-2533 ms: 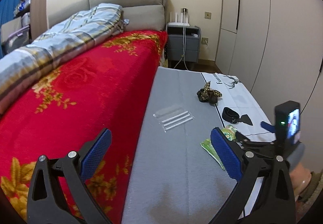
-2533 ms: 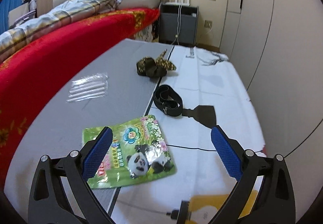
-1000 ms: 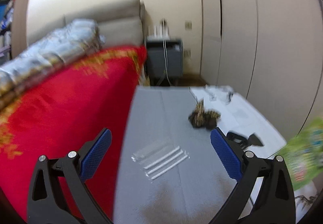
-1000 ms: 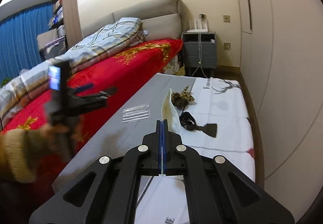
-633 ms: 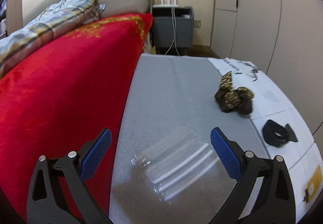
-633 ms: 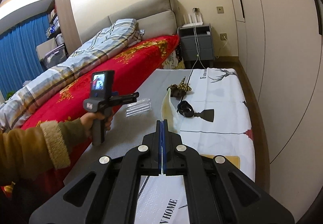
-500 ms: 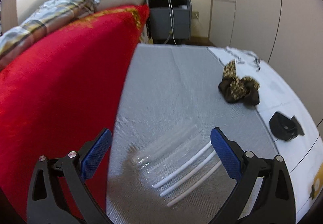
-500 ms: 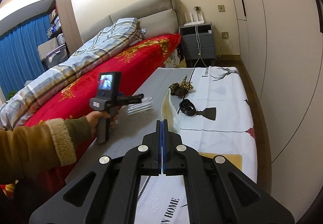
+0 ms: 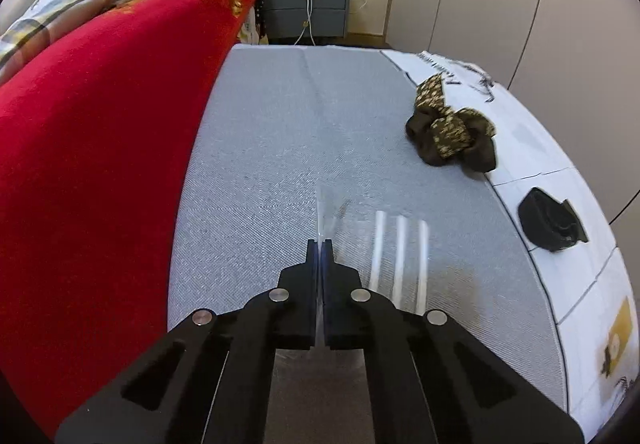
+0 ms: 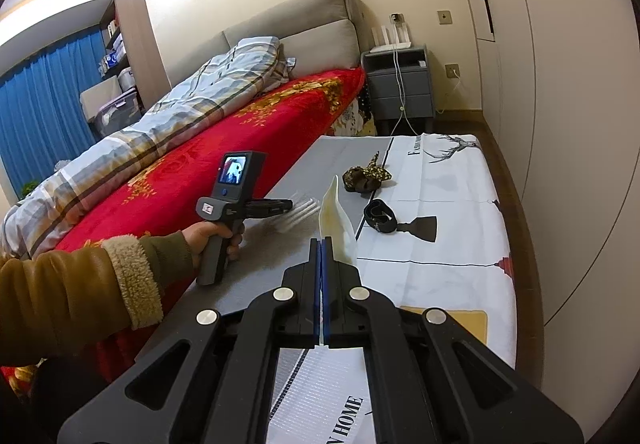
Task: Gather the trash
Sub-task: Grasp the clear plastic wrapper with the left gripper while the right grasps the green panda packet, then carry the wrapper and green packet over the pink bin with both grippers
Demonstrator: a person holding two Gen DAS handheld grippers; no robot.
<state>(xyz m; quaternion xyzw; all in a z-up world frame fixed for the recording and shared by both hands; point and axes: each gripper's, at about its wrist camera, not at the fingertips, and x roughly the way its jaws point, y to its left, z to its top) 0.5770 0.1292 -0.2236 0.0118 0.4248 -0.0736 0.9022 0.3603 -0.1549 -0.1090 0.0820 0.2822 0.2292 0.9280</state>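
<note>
Clear plastic wrapper (image 9: 380, 244) just pinched by the closing left hand-held gripper (image 9: 320, 244); right hand-held gripper (image 10: 322, 244) clamped on snack packet (image 10: 334, 220). Next: lift clear of tabletop (image 9: 260, 148).

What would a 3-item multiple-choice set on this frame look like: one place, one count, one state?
1. Where does the dark scrunchie lie?
A. on the red blanket
B. on the table's grey cloth, at its seam with the white one
C. on the nightstand

2. How many white sticks does the clear packet hold?
A. one
B. three
C. five

3. What state is the left gripper in?
A. wide open
B. shut on nothing
C. shut on the packet's edge

Key: B, it sits by the seam; B, three parallel sticks show; C, clear film sticks out between the closed jaws.
</note>
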